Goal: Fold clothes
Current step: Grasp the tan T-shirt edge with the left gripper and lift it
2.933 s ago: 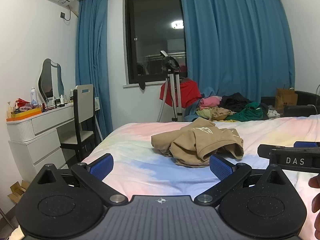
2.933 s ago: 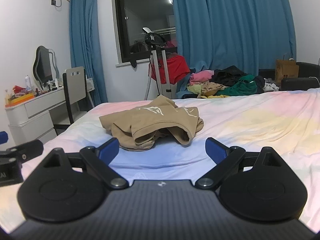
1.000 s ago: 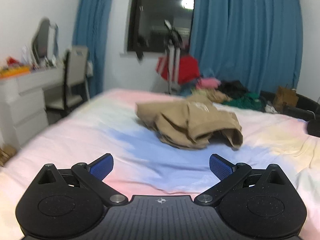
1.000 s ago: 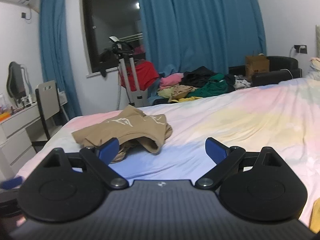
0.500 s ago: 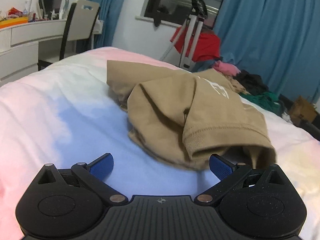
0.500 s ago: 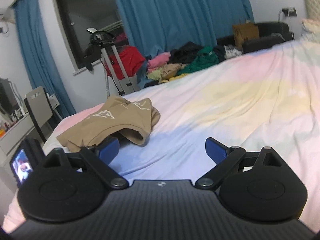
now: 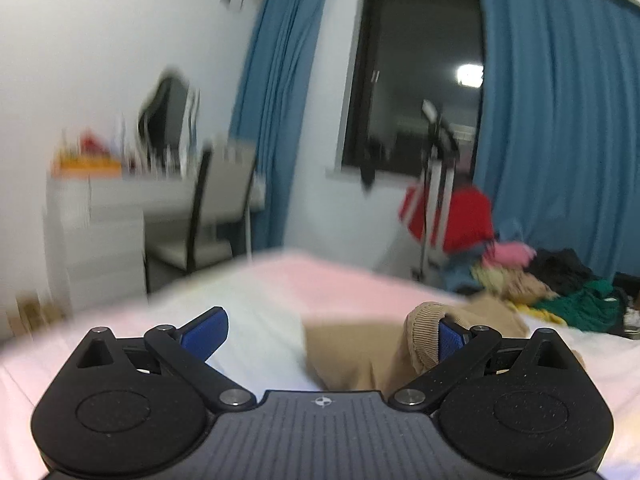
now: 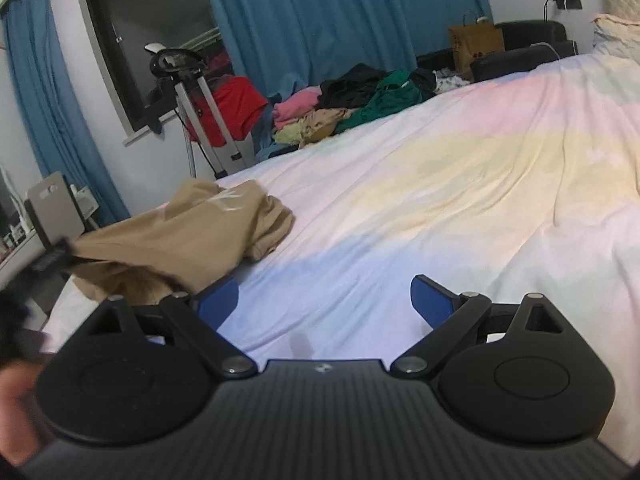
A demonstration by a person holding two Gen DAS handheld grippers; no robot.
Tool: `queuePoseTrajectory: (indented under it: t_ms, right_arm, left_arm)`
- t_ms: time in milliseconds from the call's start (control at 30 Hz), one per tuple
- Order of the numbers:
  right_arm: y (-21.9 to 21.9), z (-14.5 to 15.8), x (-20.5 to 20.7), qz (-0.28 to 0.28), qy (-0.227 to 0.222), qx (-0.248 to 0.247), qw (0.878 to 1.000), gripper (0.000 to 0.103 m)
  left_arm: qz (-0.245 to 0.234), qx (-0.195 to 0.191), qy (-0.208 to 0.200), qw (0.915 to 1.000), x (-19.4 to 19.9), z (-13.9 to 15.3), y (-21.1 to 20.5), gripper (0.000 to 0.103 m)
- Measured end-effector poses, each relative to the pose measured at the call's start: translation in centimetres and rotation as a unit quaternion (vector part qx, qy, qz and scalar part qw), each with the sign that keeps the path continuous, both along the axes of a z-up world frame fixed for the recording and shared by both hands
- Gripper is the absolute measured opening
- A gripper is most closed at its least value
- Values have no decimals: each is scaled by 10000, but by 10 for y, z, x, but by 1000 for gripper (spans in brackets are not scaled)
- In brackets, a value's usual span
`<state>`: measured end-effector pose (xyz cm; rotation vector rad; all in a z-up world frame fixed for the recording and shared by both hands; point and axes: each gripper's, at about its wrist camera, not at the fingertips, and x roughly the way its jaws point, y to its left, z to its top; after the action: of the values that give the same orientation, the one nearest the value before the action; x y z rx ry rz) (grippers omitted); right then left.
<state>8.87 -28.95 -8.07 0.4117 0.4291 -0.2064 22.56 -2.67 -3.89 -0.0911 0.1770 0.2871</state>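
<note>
A crumpled tan sweatshirt (image 8: 188,236) lies on the pastel bed sheet (image 8: 460,184), towards the bed's left side. My left gripper (image 7: 330,334) is open and low over the bed, right at the garment. A ribbed tan hem (image 7: 422,334) rests against the right fingertip (image 7: 450,338), and tan cloth fills the right half of the gap. This view is blurred by motion. My right gripper (image 8: 325,300) is open over bare sheet, just right of the sweatshirt, with nothing between its fingers. In the right wrist view the left gripper (image 8: 52,260) shows as a dark blur touching the sweatshirt's left edge.
Behind the bed lie a pile of mixed clothes (image 8: 352,108) and a stand draped in red cloth (image 8: 228,112). A chair (image 7: 216,208) and white dresser (image 7: 96,216) stand to the left. A paper bag (image 8: 476,44) and a black seat (image 8: 520,56) are at the back right. A hand (image 8: 16,400) shows at lower left.
My left gripper has pushed forward into the sweatshirt, so the ribbed hem now lies at its right finger, and its view has swung left. The right gripper has turned rightward, still open.
</note>
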Motion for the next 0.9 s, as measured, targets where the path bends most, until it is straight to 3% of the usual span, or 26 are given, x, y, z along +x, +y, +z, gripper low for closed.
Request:
queuePoseTrajectory:
  t_ms: [133, 433, 667, 800, 900]
  right_arm:
    - [8, 8, -5, 47, -251, -313, 9992, 95]
    - [26, 37, -36, 139, -980, -890, 9911, 95]
    - [58, 55, -80, 891, -1405, -1108, 9798, 95]
    - [74, 64, -102, 1862, -1432, -695, 9695, 95]
    - [95, 64, -109, 2458, -1437, -940, 9540, 95]
  left_arm:
    - [-141, 766, -418, 9961, -34, 36, -4, 102]
    - [-689, 1340, -707, 9860, -130, 93, -1, 102]
    - [-1061, 1227, -912, 9825, -209, 111, 17, 102]
    - [-1322, 1036, -703, 9833, -221, 97, 30, 102]
    - [-1462, 639, -473, 9861, -217, 83, 45, 102]
